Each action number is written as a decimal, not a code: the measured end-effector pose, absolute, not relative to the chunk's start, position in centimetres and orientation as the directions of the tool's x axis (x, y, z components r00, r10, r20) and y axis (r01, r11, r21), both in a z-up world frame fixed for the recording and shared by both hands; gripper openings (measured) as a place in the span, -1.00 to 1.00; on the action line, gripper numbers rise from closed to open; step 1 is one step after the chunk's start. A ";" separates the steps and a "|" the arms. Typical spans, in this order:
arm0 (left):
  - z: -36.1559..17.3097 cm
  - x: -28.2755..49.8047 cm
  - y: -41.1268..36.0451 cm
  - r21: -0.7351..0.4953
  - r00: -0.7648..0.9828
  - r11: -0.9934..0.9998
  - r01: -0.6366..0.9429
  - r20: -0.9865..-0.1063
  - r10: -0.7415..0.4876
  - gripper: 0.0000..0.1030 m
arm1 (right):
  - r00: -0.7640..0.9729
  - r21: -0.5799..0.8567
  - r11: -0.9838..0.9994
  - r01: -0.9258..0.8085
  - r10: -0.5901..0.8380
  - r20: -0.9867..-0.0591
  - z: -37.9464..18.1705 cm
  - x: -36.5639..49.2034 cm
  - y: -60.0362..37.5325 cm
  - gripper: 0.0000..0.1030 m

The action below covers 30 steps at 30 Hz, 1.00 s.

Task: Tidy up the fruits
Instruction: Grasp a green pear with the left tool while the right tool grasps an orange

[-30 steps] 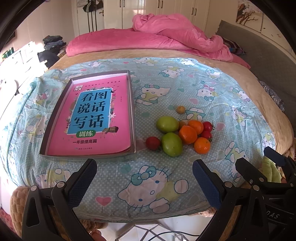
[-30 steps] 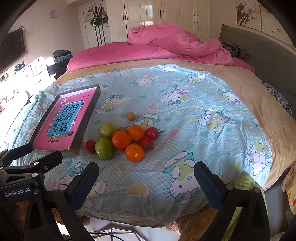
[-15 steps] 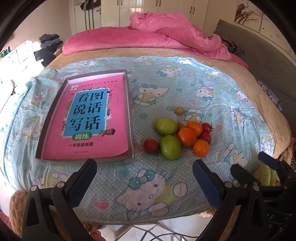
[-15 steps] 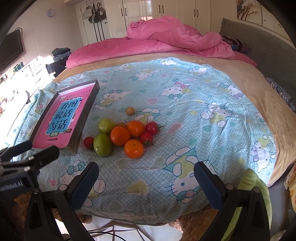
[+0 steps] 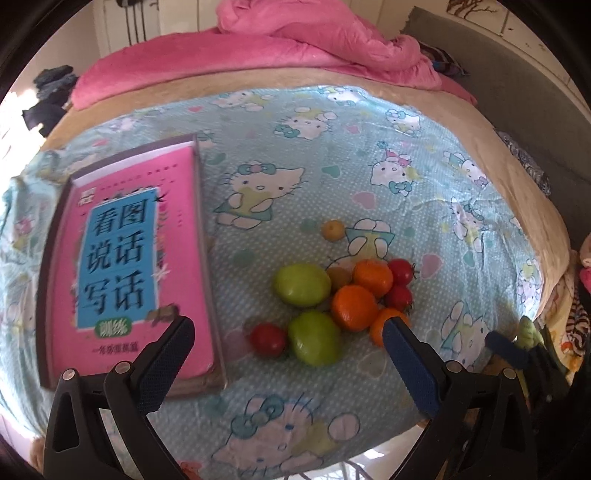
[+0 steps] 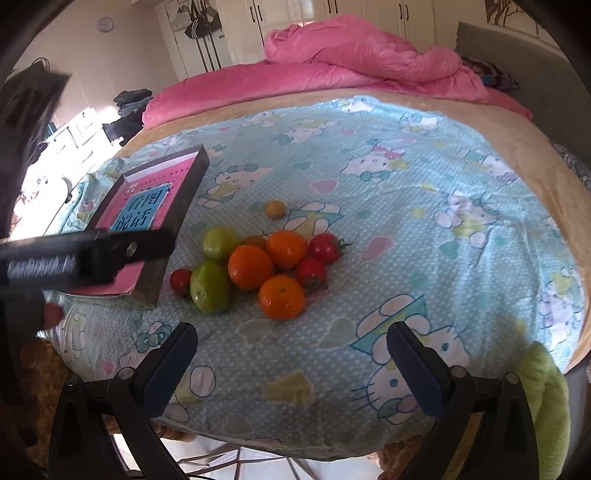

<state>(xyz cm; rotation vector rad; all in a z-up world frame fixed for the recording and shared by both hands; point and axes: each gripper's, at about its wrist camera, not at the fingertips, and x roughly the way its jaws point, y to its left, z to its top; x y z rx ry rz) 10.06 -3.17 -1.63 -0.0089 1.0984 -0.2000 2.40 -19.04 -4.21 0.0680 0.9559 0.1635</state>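
Your left hand-held gripper (image 5: 286, 354) is released, jaws spread wide with nothing between them, hovering over the bed (image 5: 369, 155). Just ahead of it lies the fruit pile (image 5: 332, 302): green fruits, oranges and small red tomatoes, touching one another. Left of it sits the pink book tray (image 5: 129, 266). Your right hand-held gripper (image 6: 291, 354) is also released, with the fruit ahead.

A home bedroom: a bed under a pale blue cartoon-cat sheet (image 6: 406, 177), a rumpled pink quilt (image 6: 351, 51), white wardrobe doors (image 6: 369, 11) and a round wall clock (image 6: 104, 24)
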 end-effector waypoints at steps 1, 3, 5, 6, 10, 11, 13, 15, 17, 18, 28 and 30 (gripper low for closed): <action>-1.8 10.5 -3.3 -0.100 0.433 0.982 0.162 -0.887 -0.162 0.87 | 0.560 0.137 0.985 -0.108 0.174 -0.810 -4.5 2.5 -19.1 1.00; -2.1 11.4 -3.6 -0.087 0.419 0.979 0.186 -0.894 -0.159 0.81 | 0.555 0.146 0.984 -0.106 0.180 -0.812 -4.8 2.8 -19.3 1.00; -2.3 12.1 -3.8 -0.073 0.407 0.975 0.211 -0.900 -0.156 0.76 | 0.552 0.149 0.984 -0.102 0.180 -0.814 -5.1 3.0 -19.4 1.00; -2.5 12.5 -3.9 -0.065 0.401 0.972 0.226 -0.903 -0.154 0.68 | 0.551 0.147 0.984 -0.101 0.179 -0.815 -5.2 3.2 -19.4 1.00; -3.2 13.6 -4.4 -0.076 0.355 0.956 0.284 -0.918 -0.179 0.41 | 0.538 0.150 0.982 -0.113 0.187 -0.822 -5.8 4.0 -19.3 0.88; -3.4 13.8 -4.4 -0.071 0.349 0.955 0.289 -0.921 -0.174 0.40 | 0.530 0.150 0.982 -0.117 0.189 -0.827 -6.0 4.2 -19.2 0.81; -3.9 14.0 -4.6 -0.072 0.335 0.949 0.306 -0.925 -0.178 0.37 | 0.516 0.152 0.980 -0.132 0.198 -0.833 -6.4 4.7 -19.0 0.65; -4.3 14.2 -4.6 -0.093 0.317 0.945 0.315 -0.928 -0.197 0.35 | 0.505 0.142 0.979 -0.147 0.198 -0.840 -6.9 5.1 -18.7 0.48; -4.8 14.3 -4.7 -0.105 0.308 0.942 0.319 -0.928 -0.208 0.35 | 0.492 0.136 0.977 -0.162 0.199 -0.847 -7.4 5.6 -18.4 0.33; -5.1 14.4 -4.8 -0.104 0.305 0.941 0.321 -0.930 -0.206 0.35 | 0.483 0.136 0.976 -0.169 0.202 -0.852 -7.7 5.8 -18.3 0.29; -7.3 15.5 -5.0 -0.129 0.265 0.940 0.315 -0.939 -0.218 0.13 | 0.469 0.116 0.970 -0.212 0.205 -0.859 -9.2 7.0 -17.2 -0.07; -7.8 15.8 -4.9 -0.136 0.257 0.942 0.306 -0.941 -0.220 0.10 | 0.466 0.115 0.968 -0.221 0.209 -0.860 -9.4 7.4 -17.0 -0.15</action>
